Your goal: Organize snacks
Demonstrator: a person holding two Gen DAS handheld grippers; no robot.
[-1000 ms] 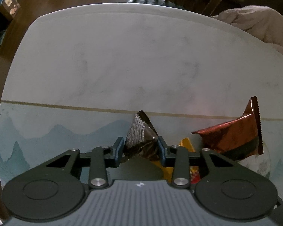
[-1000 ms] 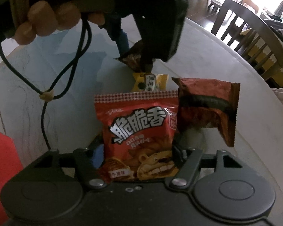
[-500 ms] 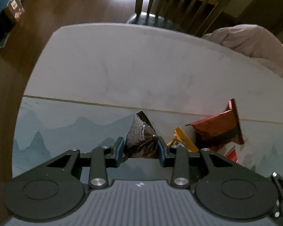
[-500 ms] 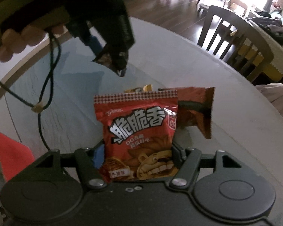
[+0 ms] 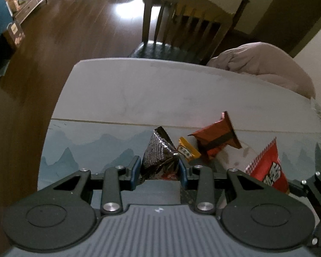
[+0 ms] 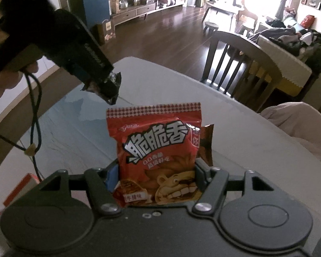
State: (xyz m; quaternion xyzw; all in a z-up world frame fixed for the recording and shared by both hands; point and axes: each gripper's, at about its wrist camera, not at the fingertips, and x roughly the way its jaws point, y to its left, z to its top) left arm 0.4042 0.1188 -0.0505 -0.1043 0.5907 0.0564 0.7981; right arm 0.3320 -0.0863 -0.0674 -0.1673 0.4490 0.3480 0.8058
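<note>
The red snack bag [image 6: 158, 152] is glossy printed foil or plastic film, catching highlights across its lettering. The dark packet [image 5: 158, 156] looks like crinkled metallised foil with a shiny, finely printed face. On the table, the brown-red wrapper [image 5: 216, 137] and small yellow packet [image 5: 188, 152] seem glossy film too, though the dim view leaves that unsure. The tabletop [image 5: 160, 90] is smooth, matt, marble-patterned. The far chair [image 5: 188, 21] is wood; the floor [image 5: 64, 32] is polished wood, reflecting light.

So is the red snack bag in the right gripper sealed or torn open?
Looks sealed. The red snack bag in the right gripper has an intact, straight crimped top edge, with no tear or gap showing. Its back is hidden.
</note>
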